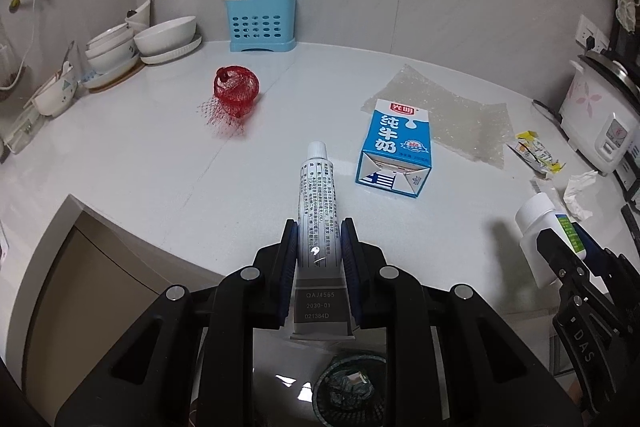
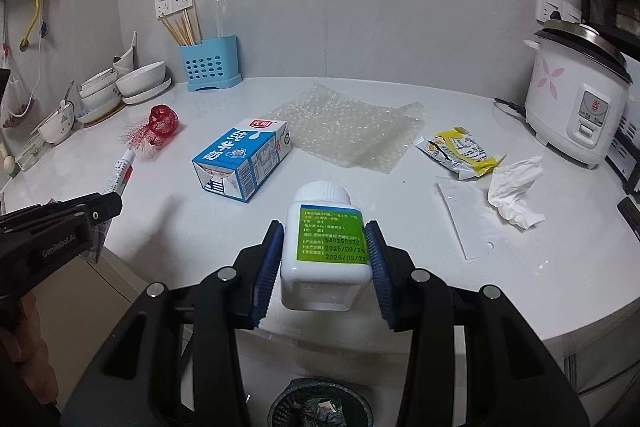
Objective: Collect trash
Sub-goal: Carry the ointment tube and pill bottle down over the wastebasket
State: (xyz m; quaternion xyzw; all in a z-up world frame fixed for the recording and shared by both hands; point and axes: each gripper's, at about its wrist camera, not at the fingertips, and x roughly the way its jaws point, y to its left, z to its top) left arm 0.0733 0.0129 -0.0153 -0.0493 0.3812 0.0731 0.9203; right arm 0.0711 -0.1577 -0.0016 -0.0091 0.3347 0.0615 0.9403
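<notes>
My left gripper (image 1: 319, 233) is shut on a white ointment tube (image 1: 316, 211) and holds it at the counter's front edge, above a dark mesh trash bin (image 1: 350, 385). My right gripper (image 2: 325, 235) is shut on a white pill bottle (image 2: 325, 247) with a green label, above the same bin (image 2: 320, 405). On the counter lie a blue milk carton (image 1: 396, 147), a red mesh net (image 1: 235, 93), a sheet of bubble wrap (image 2: 344, 127), a yellow snack wrapper (image 2: 460, 149), a crumpled tissue (image 2: 516, 191) and a clear plastic strip (image 2: 464, 215).
Stacked white bowls (image 1: 132, 45) stand at the back left, with a blue chopstick holder (image 1: 262, 23) against the wall. A white rice cooker (image 2: 576, 99) stands at the right. The counter (image 1: 160, 167) has a curved front edge with a cabinet below.
</notes>
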